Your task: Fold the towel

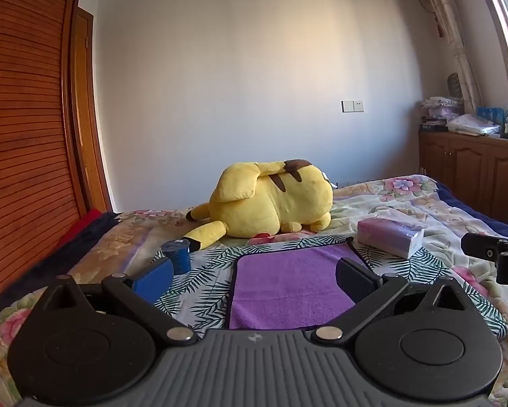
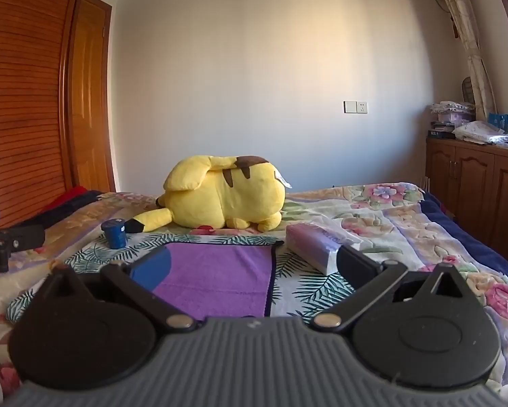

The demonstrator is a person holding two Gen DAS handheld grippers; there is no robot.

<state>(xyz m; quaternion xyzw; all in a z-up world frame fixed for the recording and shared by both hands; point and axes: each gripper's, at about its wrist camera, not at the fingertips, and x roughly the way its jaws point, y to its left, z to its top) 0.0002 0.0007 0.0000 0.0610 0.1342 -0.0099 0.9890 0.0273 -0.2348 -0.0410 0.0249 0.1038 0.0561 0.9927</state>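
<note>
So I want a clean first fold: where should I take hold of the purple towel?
Take the purple towel by its two near corners, one open tool each, coming in low from the near edge. It lies flat and square-on, its dark hem giving an edge to pinch.

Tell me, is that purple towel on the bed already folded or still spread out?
Spread out. The purple towel lies flat in one layer on the leaf-print cloth, its dark edging visible along the sides, no fold showing. Its near edge is hidden.

Yellow plush toy (image 1: pixel 274 200), blue cup (image 1: pixel 176 255), tissue pack (image 1: pixel 391 235) (all on bed (image 2: pixel 406 224))
</note>
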